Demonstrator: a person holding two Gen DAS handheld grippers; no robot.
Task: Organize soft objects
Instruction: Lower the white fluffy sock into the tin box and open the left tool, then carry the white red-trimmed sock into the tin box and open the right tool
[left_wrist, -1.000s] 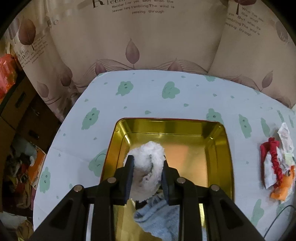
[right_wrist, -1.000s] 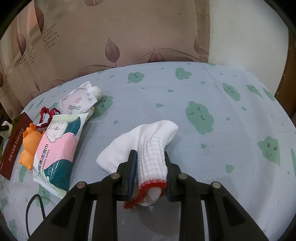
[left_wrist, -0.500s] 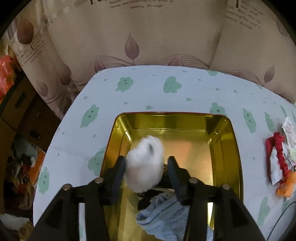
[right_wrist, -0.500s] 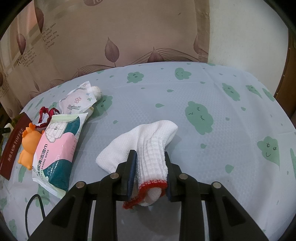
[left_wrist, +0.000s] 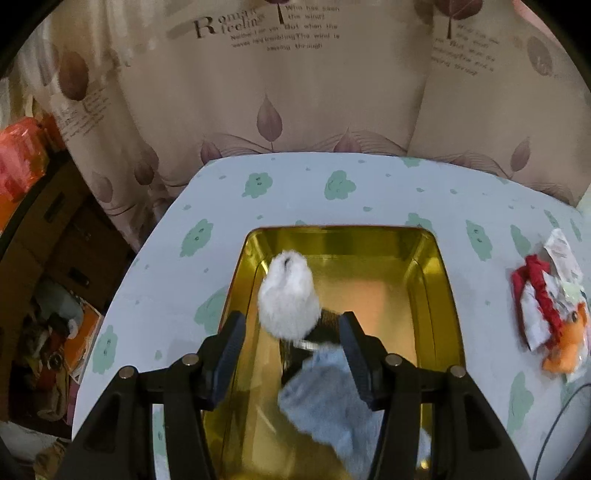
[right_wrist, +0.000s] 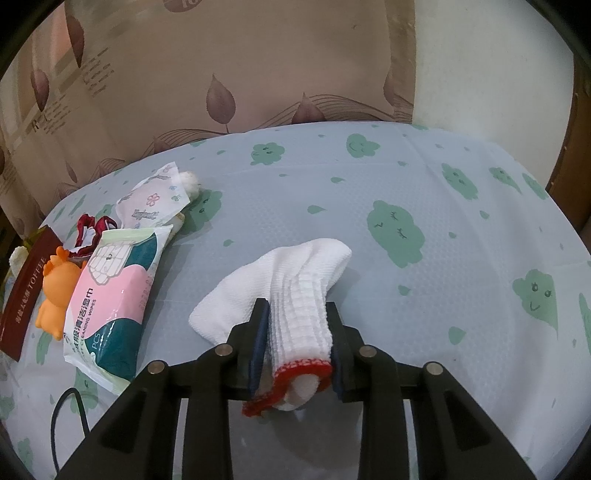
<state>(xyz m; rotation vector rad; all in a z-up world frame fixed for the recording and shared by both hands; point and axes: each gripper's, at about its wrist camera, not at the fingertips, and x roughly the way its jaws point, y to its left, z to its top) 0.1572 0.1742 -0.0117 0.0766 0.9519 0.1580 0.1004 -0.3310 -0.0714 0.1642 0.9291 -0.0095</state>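
Sock (right_wrist: 299, 295) stays pinched in the right claw (right_wrist: 297, 328); it may snag the wipes (right_wrist: 110, 291). The left claw (left_wrist: 291, 350) gapes wide, pompom (left_wrist: 288, 299) loose in the tin (left_wrist: 436, 295).

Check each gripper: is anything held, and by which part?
The right gripper pinches the white sock by its ribbed cuff, just above the red trim. The left gripper holds nothing; its jaws have just opened, leaving the white fluffy ball in the gold tin.

Black jaws, blue pads, silver screws
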